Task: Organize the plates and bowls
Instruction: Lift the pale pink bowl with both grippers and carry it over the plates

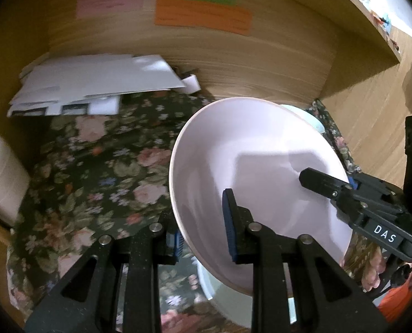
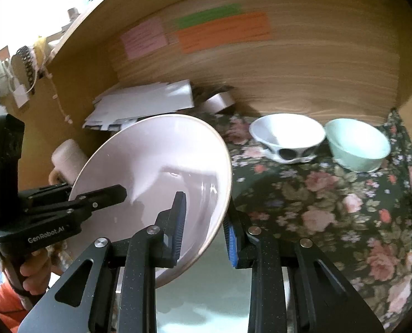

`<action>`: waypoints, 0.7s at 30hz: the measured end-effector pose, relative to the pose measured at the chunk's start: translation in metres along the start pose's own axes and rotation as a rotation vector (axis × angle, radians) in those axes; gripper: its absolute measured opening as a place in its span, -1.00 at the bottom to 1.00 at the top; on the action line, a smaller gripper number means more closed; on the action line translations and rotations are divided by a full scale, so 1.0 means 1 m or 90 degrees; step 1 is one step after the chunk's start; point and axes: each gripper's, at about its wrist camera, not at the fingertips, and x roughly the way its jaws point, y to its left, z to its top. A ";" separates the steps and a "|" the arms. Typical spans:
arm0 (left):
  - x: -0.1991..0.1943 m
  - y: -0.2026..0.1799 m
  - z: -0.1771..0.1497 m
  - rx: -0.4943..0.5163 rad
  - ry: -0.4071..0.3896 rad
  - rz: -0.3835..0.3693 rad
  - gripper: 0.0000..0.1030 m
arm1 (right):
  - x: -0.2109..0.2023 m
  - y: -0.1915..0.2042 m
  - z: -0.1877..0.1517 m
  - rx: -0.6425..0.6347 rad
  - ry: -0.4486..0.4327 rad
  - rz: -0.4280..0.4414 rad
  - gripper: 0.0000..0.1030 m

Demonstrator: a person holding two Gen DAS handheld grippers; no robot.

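A pale pink plate (image 1: 250,166) is held tilted above a light green plate (image 1: 220,299) on the floral cloth. My left gripper (image 1: 203,227) is shut on the pink plate's near left rim. My right gripper (image 2: 203,230) is shut on its opposite rim (image 2: 161,161); the right gripper's finger shows in the left wrist view (image 1: 319,180), and the left gripper's finger shows in the right wrist view (image 2: 106,194). The green plate lies under the right gripper (image 2: 206,291). A white patterned bowl (image 2: 287,136) and a mint green bowl (image 2: 357,144) stand at the back right.
The floral cloth (image 2: 330,208) covers the table inside a wooden nook. A stack of white papers (image 1: 95,83) and a tape roll (image 2: 218,101) lie at the back wall. A beige mug (image 1: 0,183) stands at the left. Coloured notes (image 1: 203,16) stick on the wall.
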 end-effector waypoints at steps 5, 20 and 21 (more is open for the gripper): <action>-0.011 0.021 -0.015 -0.018 -0.004 0.013 -0.52 | 0.011 0.020 -0.004 -0.013 0.011 0.020 -0.54; -0.026 0.081 -0.052 -0.082 0.005 0.036 -0.52 | 0.045 0.072 -0.010 -0.059 0.062 0.054 -0.54; -0.027 0.084 -0.054 -0.085 0.006 0.037 -0.52 | 0.047 0.074 -0.010 -0.061 0.066 0.055 -0.54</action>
